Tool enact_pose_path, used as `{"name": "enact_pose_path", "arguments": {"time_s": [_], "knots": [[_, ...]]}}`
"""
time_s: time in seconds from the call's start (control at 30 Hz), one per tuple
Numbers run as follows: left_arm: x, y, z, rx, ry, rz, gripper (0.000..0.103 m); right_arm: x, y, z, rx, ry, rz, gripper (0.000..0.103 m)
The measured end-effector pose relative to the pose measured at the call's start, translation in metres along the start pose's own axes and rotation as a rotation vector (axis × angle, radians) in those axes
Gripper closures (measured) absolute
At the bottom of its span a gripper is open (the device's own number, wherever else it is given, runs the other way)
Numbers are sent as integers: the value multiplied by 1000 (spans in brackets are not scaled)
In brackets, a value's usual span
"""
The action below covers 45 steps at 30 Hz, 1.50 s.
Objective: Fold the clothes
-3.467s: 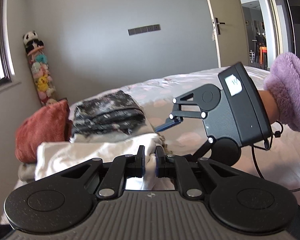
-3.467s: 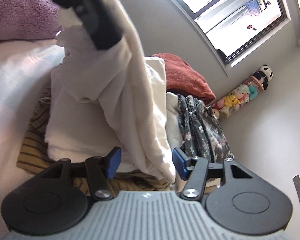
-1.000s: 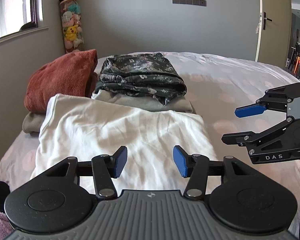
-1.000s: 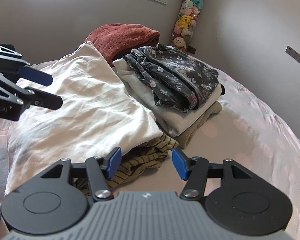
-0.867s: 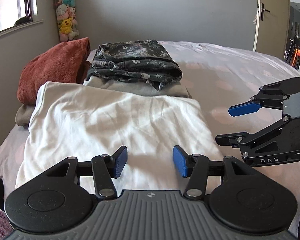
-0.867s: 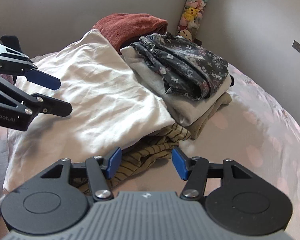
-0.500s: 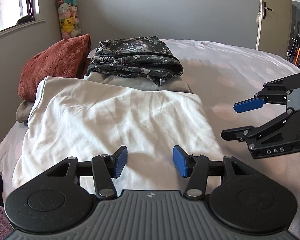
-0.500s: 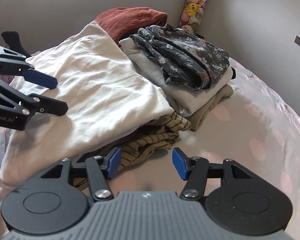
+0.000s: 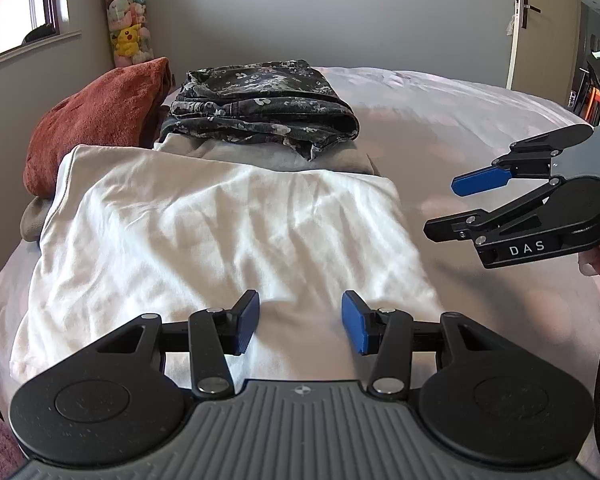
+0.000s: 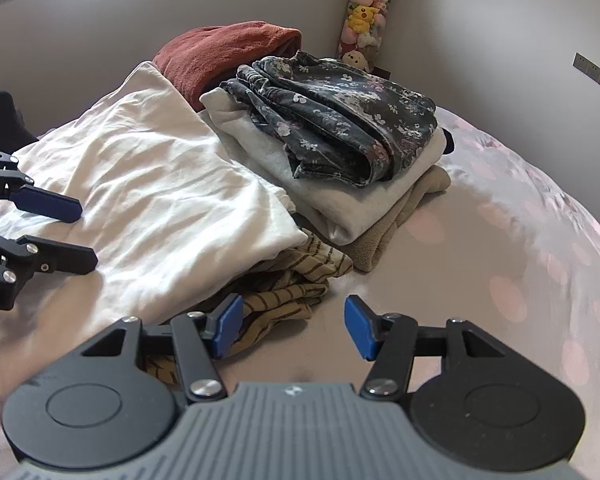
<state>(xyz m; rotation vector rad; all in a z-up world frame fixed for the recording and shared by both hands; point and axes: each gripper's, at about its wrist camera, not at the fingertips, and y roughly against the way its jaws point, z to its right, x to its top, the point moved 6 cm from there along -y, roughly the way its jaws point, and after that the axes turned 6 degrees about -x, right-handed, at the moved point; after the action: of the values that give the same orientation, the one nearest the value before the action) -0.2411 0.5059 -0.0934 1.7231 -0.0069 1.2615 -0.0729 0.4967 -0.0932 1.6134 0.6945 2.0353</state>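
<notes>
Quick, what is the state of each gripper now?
Left gripper: open, holding nothing, over the white garment.
Right gripper: open, holding nothing.

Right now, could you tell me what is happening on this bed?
A person is folding clothes with a hand-held gripper in each hand. The white garment lies folded on the bed, over a striped garment. The left hand-held gripper and right hand-held gripper are both open, holding nothing.
</notes>
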Motion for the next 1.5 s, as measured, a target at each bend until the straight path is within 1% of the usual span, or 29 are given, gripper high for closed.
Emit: {"name": "enact_pose_path", "arguments": {"time_s": [0.07,0.2,0.27,0.4,0.53,0.57,0.6,0.73,0.77,0.87,0.93,1.1,1.17,1.2,1.23,1.43,1.5], "knots": [[-1,-2,0,1,0,-7,59,3,-3,5,18,-50,6,43],[-3,-6,-1,6,-4,-25,59,14,-10,20,69,-209,15,43],[-5,-9,0,11,-8,-35,59,18,-15,24,93,-254,18,44],[-7,-14,0,21,-17,-55,60,26,-28,22,137,-282,36,44],[-10,-18,0,31,-26,-76,60,25,-49,19,192,-320,9,45],[-11,-20,0,33,-28,-81,60,24,-53,19,209,-342,-2,49],[-11,-20,0,34,-30,-82,60,22,-57,20,225,-366,-11,60],[-9,-18,0,35,-34,-78,60,22,-54,17,267,-418,7,88],[-8,-17,1,35,-35,-76,60,23,-49,16,268,-416,21,92],[-4,-9,1,32,-42,-80,60,30,-29,12,273,-392,75,93],[0,-1,-1,24,-40,-83,60,36,-14,6,275,-351,108,93],[18,28,-22,-51,66,-67,60,48,23,-27,295,-182,173,94],[27,40,-31,-64,77,-68,60,47,35,-44,303,-117,187,94],[30,45,-34,-63,61,-71,60,45,39,-52,313,-92,191,94],[34,50,-36,-52,17,-77,60,43,44,-60,324,-70,193,95],[42,61,-36,11,-320,-108,57,21,63,-97,383,18,172,95],[41,60,-40,46,-426,-105,57,11,66,-104,391,35,154,95]]}}
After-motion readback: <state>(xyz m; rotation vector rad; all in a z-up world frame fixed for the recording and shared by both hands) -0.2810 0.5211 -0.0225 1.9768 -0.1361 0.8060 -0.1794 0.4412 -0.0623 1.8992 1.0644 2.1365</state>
